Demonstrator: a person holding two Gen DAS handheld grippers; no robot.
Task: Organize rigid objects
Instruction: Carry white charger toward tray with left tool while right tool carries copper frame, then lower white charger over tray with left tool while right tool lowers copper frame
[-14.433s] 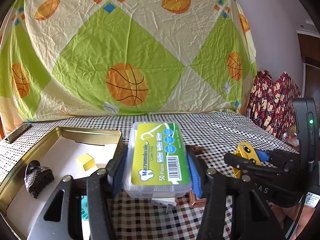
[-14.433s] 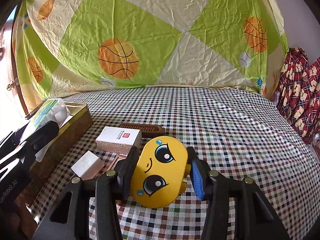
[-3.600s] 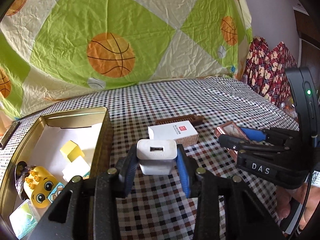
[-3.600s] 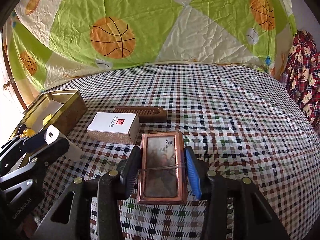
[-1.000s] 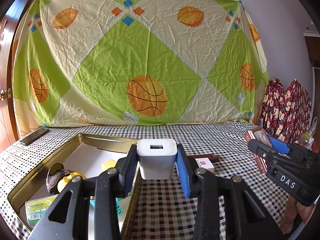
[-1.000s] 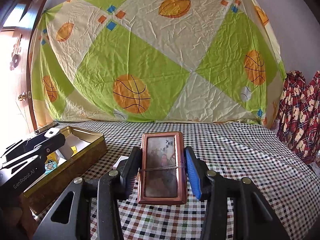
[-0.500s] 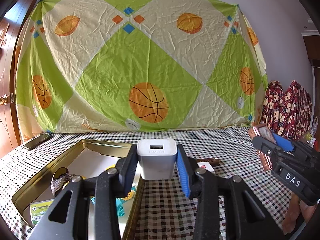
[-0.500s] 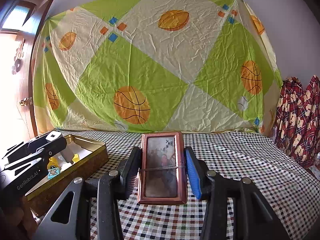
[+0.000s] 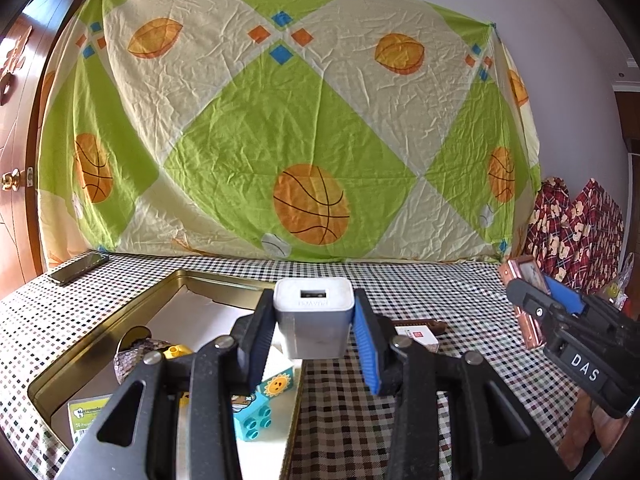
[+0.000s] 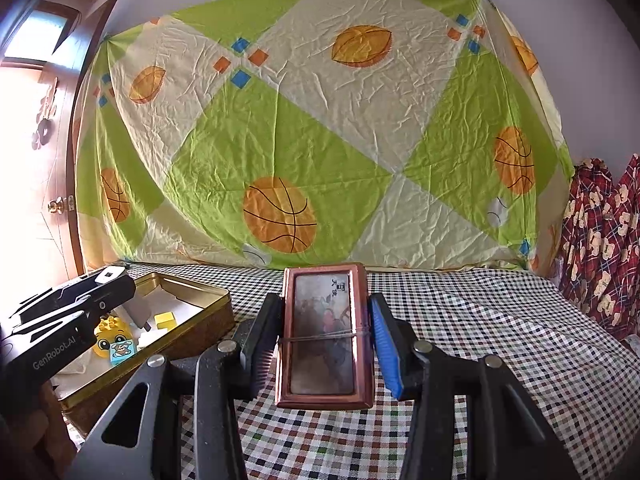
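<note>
1. The left gripper [image 9: 314, 334] clamps a white USB charger [image 9: 313, 322] above the near right edge of the gold tin [image 9: 100, 340].
2. The right gripper [image 10: 324, 340] clamps a copper-framed picture [image 10: 325, 338] above the checked counter [image 10: 480, 340], right of the tin.
3. In the tin lie a yellow toy block [image 10: 110, 338], a teal brick [image 9: 256, 416] and a floss box [image 9: 86, 416].
4. A white box [image 9: 416, 336] lies on the counter beyond the charger.

Left gripper [image 9: 314, 330] clamping white charger [image 9: 313, 322], above gold tin [image 9: 104, 336]; toys apparently inside

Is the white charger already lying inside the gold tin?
No, the white charger is clamped in the left gripper above the gold tin.
</note>
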